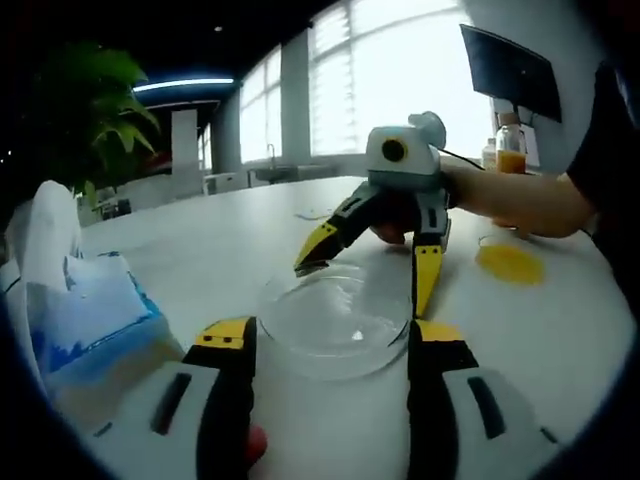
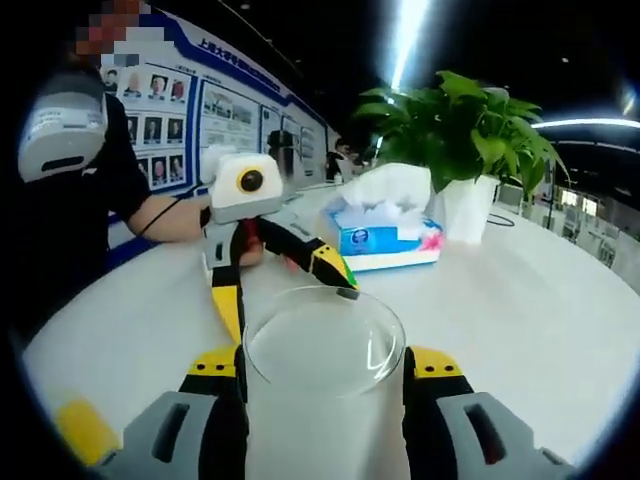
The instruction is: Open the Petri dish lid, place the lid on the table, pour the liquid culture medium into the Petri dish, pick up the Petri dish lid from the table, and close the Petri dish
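Observation:
A clear Petri dish sits on the white table between the jaws of my left gripper, which press against its sides. From across the table my right gripper reaches in, its yellow fingertips on either side of the dish's top. In the right gripper view the clear Petri dish lid spans the gap of my right gripper, shut on its rim. My left gripper faces it from behind the glass. I cannot tell whether the lid is off the dish. A bottle of orange liquid stands far right.
A flat round orange thing lies on the table by a person's forearm. A blue tissue box is close on the left, also tissue box. A potted plant stands behind it. A monitor is at the back right.

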`<state>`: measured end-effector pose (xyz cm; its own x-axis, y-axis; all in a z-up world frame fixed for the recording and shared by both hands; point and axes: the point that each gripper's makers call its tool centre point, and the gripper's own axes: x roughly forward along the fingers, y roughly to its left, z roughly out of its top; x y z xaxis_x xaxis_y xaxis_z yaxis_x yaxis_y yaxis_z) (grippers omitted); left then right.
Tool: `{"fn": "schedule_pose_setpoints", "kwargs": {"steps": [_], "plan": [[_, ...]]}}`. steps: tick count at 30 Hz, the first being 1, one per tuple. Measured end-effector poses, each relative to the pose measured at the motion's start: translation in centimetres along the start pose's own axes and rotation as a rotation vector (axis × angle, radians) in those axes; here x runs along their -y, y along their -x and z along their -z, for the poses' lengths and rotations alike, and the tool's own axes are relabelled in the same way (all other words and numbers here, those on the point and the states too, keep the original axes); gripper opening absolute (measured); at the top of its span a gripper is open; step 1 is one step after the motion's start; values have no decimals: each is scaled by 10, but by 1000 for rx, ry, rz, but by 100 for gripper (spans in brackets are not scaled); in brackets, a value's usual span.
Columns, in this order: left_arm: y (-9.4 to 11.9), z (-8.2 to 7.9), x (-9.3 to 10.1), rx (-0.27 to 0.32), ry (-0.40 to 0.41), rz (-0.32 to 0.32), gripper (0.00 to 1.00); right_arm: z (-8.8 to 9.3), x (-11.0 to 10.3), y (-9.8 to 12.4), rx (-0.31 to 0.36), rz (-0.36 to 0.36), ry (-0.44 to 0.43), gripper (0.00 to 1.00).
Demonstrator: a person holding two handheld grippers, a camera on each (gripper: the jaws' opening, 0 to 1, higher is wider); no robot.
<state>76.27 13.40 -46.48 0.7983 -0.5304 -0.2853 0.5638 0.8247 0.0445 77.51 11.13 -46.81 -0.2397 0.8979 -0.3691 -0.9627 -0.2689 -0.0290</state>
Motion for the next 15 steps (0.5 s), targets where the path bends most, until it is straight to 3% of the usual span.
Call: {"fn": "schedule_pose_setpoints", "kwargs": {"steps": [15], "plan": [[1, -5, 14, 11, -20, 47, 52, -2, -11, 8, -8, 3, 0, 56]]}}
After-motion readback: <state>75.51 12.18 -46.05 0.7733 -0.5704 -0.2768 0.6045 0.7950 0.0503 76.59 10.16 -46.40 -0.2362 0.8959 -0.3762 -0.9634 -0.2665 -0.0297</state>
